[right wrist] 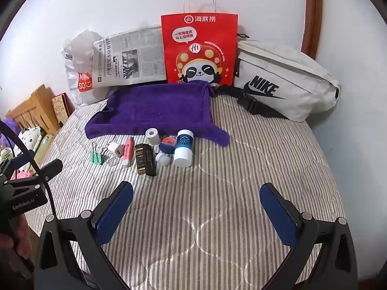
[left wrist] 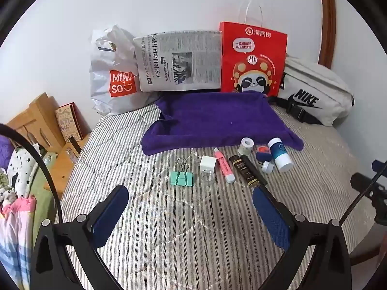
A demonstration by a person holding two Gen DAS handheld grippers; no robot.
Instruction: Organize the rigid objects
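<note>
Both grippers, left gripper (left wrist: 191,211) and right gripper (right wrist: 196,207), hang spread wide and empty. Ahead of the left fingers lies the green binder clip (left wrist: 182,177), handles pointing away; left is nearer.

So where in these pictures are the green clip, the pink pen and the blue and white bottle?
green clip (left wrist: 182,178): left wrist view, on its mint body.
pink pen (left wrist: 224,166): left wrist view, middle of the barrel.
blue and white bottle (right wrist: 183,146): right wrist view, on its blue band.
</note>
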